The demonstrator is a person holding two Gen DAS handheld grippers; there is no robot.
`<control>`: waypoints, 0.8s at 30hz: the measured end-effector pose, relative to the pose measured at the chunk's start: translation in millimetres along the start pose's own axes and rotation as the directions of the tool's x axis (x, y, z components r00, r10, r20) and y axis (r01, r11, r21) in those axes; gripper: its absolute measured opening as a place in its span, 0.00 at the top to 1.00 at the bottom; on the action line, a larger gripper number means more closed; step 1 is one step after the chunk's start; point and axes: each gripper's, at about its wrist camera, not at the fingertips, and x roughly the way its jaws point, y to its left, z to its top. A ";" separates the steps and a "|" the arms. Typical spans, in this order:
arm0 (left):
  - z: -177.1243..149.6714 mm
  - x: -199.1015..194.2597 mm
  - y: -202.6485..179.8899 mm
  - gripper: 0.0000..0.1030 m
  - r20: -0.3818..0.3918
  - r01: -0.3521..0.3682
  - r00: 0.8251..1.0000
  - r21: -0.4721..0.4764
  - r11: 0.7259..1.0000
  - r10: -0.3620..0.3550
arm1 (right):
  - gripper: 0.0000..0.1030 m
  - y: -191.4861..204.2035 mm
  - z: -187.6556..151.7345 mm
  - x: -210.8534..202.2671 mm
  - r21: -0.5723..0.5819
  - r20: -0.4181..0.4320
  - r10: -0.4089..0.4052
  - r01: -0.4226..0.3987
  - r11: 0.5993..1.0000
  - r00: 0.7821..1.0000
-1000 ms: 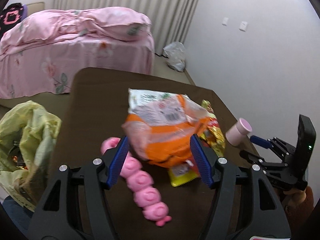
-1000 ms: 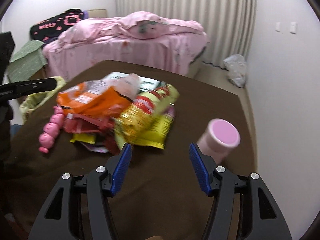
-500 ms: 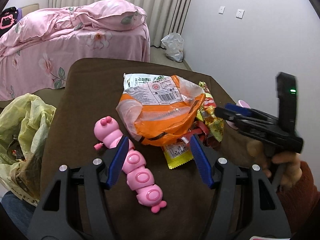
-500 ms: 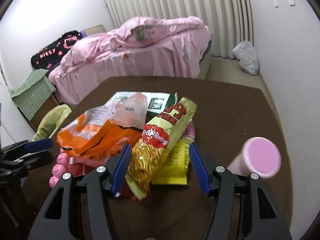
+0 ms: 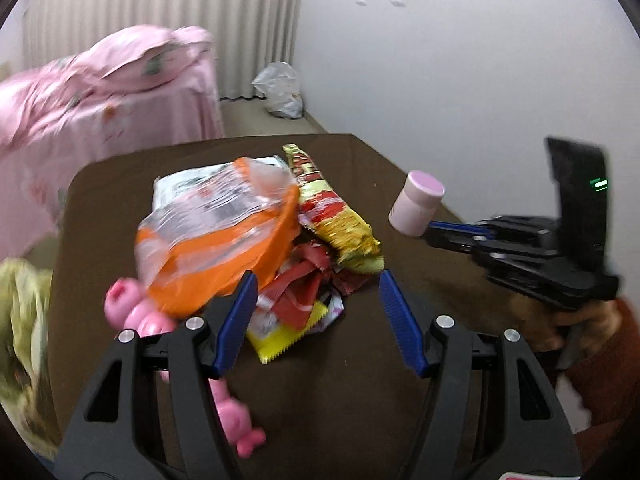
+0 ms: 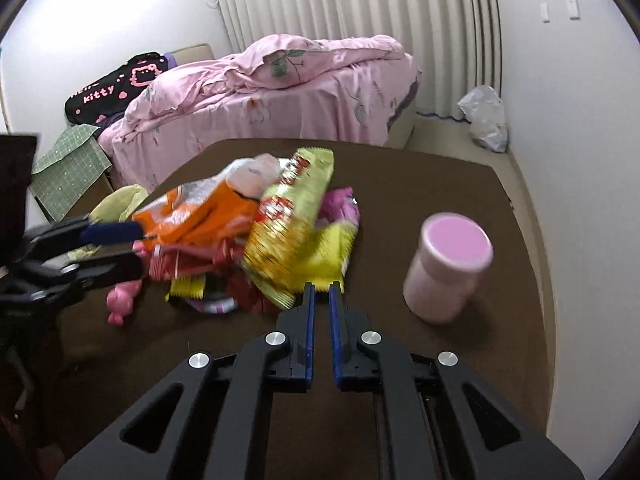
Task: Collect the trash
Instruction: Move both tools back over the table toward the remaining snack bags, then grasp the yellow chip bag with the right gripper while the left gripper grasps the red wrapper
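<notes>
Right gripper (image 6: 322, 294): jaws drawn nearly together at the near edge of the yellow snack packet (image 6: 294, 226). Motion blur hides whether foil is actually pinched between them; grasp cannot be confirmed. Left gripper (image 5: 316, 316): jaws spread wide, holding nothing, poised over the red and yellow wrappers (image 5: 294, 300) at the near side of the pile.

Location of trash: heaped mid-table on the brown table (image 6: 420, 208), with the orange bag (image 5: 218, 236) uppermost on the left and the yellow snack packet leaning against it.

Recommended practice, as a judgement: bite well into the packet edge rather than the crimp tip, lift slowly so neighbouring wrappers shed, and keep clear of the pink jar (image 6: 448, 266) standing just beside the pile and the pink caterpillar toy (image 5: 160, 322), neither evidently rubbish.

Containers: a yellow-green bag (image 5: 22, 344) hangs off the table's left edge; contents blurred, indeterminate. Pink jar lidded; contents unseen
</notes>
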 end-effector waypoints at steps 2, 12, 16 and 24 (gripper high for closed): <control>3.5 16.2 -2.9 0.42 -0.029 -0.030 0.999 0.030 0.999 0.031 | 0.91 -4.3 -7.8 -5.3 0.013 0.007 0.002 -0.002 1.000 1.000; -12.4 18.6 11.4 0.90 -0.115 -0.047 0.993 -0.073 0.996 0.039 | 0.50 8.3 6.8 4.0 -0.024 0.065 0.072 -0.070 0.997 0.995; -29.5 0.7 12.4 0.90 -0.131 -0.060 0.990 -0.086 0.995 0.048 | 0.50 19.2 29.7 25.4 -0.013 0.075 0.086 -0.085 0.996 0.994; -46.4 -32.9 28.8 0.85 -0.105 0.003 0.994 -0.193 0.981 -0.023 | 0.50 20.8 38.9 46.8 0.025 0.054 -0.081 0.079 0.997 0.995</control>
